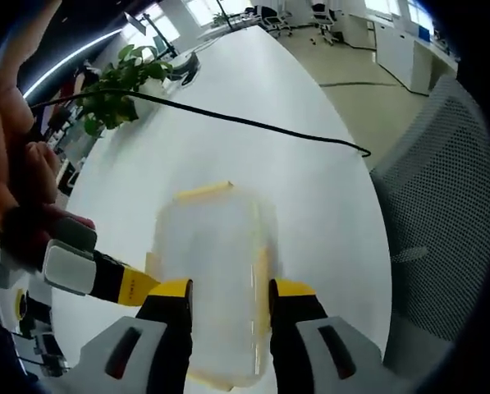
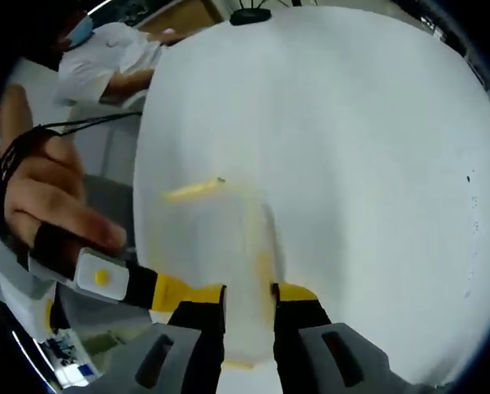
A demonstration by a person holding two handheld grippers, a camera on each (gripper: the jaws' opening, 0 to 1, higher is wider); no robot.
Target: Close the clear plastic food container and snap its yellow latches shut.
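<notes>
The clear plastic container (image 1: 216,279) lies on the white table (image 1: 253,98), blurred, with a yellow latch (image 1: 202,191) on its far edge and another (image 1: 263,271) on its right side. My left gripper (image 1: 230,328) is open, its jaws standing over the container's near end. A second gripper (image 1: 105,275), held by a hand, reaches the container's left side. In the right gripper view the container (image 2: 220,246) shows yellow latches at its far edge (image 2: 191,190) and right side (image 2: 265,271). My right gripper (image 2: 249,332) is open over its near end, with a narrower gap. Another hand-held gripper (image 2: 121,283) comes in from the left.
A black cable (image 1: 253,123) crosses the table beyond the container, near a potted plant (image 1: 117,90). A grey mesh chair (image 1: 441,213) stands at the table's right edge. A person in white (image 2: 113,57) sits at the far left, by the table's left edge.
</notes>
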